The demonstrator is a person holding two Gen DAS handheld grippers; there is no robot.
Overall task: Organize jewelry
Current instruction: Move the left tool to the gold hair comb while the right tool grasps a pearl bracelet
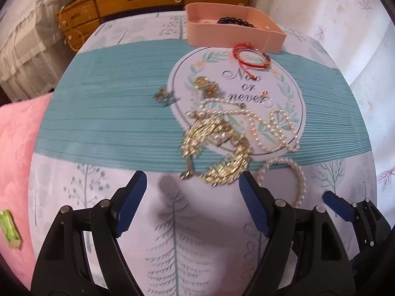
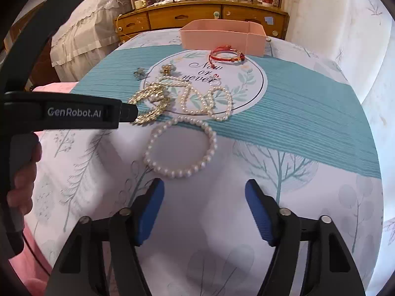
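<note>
My left gripper is open and empty, just short of a heap of gold jewelry tangled with a pearl necklace. A pearl bracelet lies just ahead of my open, empty right gripper; it also shows in the left wrist view. A red cord bracelet lies before the pink box, which holds a black bead bracelet. A small green-gold earring lies left of the heap. The left gripper's body shows in the right wrist view.
The jewelry lies on a table under a teal and white cloth with a round "Now or never" print. A wooden dresser stands behind the table. A pink cushion lies at the left.
</note>
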